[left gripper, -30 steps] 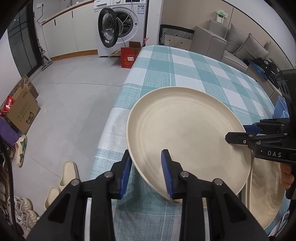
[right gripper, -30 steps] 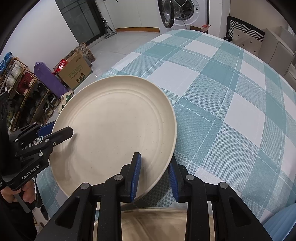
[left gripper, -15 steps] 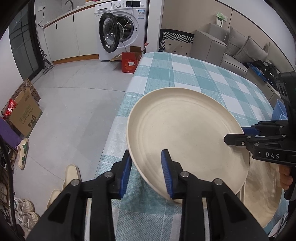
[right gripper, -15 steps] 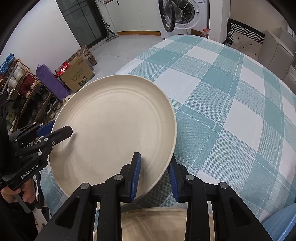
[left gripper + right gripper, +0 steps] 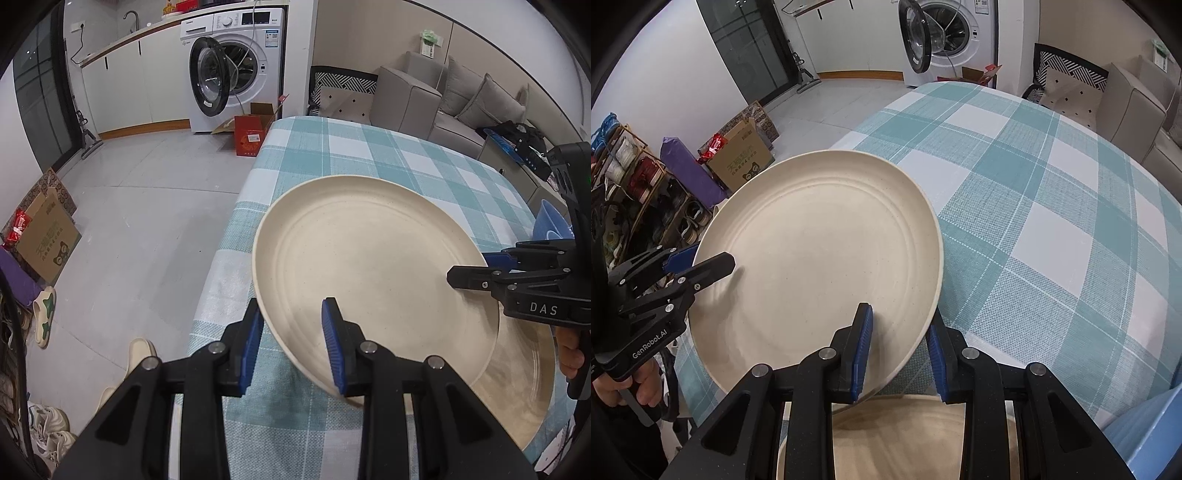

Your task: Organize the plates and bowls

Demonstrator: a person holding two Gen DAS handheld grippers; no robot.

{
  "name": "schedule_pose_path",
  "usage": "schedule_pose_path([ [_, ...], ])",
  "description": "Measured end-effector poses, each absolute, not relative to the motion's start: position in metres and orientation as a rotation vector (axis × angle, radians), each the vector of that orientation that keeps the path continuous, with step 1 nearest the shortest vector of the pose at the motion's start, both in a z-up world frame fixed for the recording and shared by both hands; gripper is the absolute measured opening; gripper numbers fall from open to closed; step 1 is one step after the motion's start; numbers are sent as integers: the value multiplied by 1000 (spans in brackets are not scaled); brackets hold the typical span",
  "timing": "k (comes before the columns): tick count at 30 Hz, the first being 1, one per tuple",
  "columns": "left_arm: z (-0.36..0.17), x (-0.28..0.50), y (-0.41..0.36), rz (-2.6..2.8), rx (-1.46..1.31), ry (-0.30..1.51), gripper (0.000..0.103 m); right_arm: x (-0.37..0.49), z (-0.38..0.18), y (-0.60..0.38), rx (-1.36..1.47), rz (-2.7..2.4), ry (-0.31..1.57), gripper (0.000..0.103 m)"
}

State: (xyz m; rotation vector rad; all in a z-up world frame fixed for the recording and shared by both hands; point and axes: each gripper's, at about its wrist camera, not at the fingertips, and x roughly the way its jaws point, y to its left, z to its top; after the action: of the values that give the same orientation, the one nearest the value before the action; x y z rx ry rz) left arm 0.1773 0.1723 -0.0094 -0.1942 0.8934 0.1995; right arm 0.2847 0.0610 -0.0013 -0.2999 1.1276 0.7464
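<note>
A large cream plate [image 5: 369, 273] [image 5: 820, 266] hangs tilted above the checked table, gripped on opposite sides. My left gripper [image 5: 291, 317] is shut on its near-left rim, one blue pad on the upper face and one beneath. In the right wrist view the left gripper [image 5: 698, 258] pinches the plate's left edge. My right gripper [image 5: 899, 321] is shut on the plate's near-right rim and shows at the plate's right edge [image 5: 480, 266] in the left wrist view. A second cream plate [image 5: 524, 387] [image 5: 905, 435] lies on the table under the held one.
The table [image 5: 354, 155] [image 5: 1052, 229] wears a teal and white checked cloth. Blue bowls [image 5: 550, 225] [image 5: 1156, 435] stand at its right side. To the left the floor holds slippers [image 5: 44, 314], a cardboard box [image 5: 738, 158] and a shoe rack [image 5: 631, 184]. A washing machine [image 5: 232, 66] stands behind.
Both grippers have risen a little with the cream plate between them, so it sits higher over the lower plate. Both grips are unchanged.
</note>
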Motion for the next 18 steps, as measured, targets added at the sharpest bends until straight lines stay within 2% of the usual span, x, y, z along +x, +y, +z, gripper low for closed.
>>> schedule_pose_path([
  [18, 10, 169, 156, 172, -166, 856, 31, 260, 29, 36, -287, 723, 1070, 29],
])
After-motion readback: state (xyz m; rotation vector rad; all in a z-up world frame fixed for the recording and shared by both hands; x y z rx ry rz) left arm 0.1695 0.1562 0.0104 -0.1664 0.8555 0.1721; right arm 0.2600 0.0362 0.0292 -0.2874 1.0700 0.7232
